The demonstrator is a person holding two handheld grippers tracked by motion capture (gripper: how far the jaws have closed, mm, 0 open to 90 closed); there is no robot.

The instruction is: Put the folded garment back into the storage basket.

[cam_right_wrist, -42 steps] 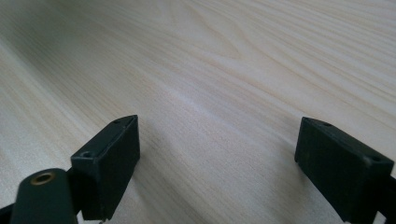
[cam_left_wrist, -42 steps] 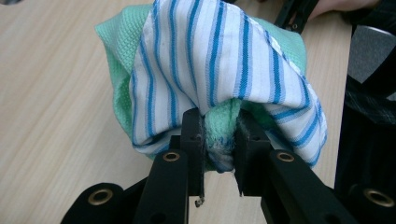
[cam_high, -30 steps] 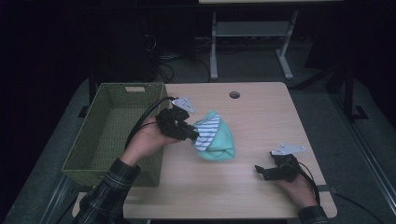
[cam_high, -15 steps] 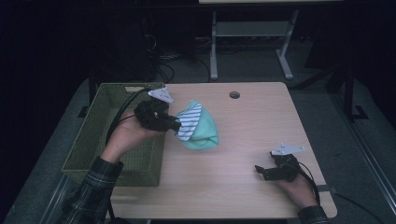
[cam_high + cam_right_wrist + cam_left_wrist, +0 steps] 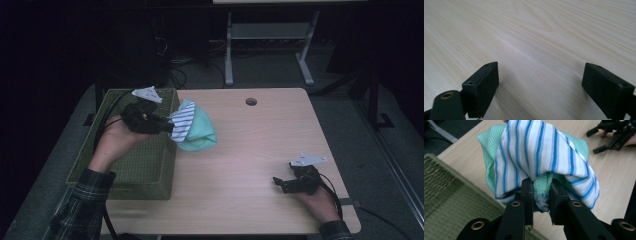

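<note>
The left gripper [image 5: 541, 195] has its jaws clamped on a bunched fold of the cloth [image 5: 192, 127], green with a blue-striped white side, which hangs above the basket's [image 5: 150, 170] right rim. Judged step: carry the cloth clear over the rim before releasing. The right gripper [image 5: 539, 87] rests on the table [image 5: 260, 150], jaws wide apart and empty. The basket's interior is dim.

A bunched mint-green cloth [image 5: 196, 131] with a blue-striped white side hangs lifted, left of frame centre.
</note>
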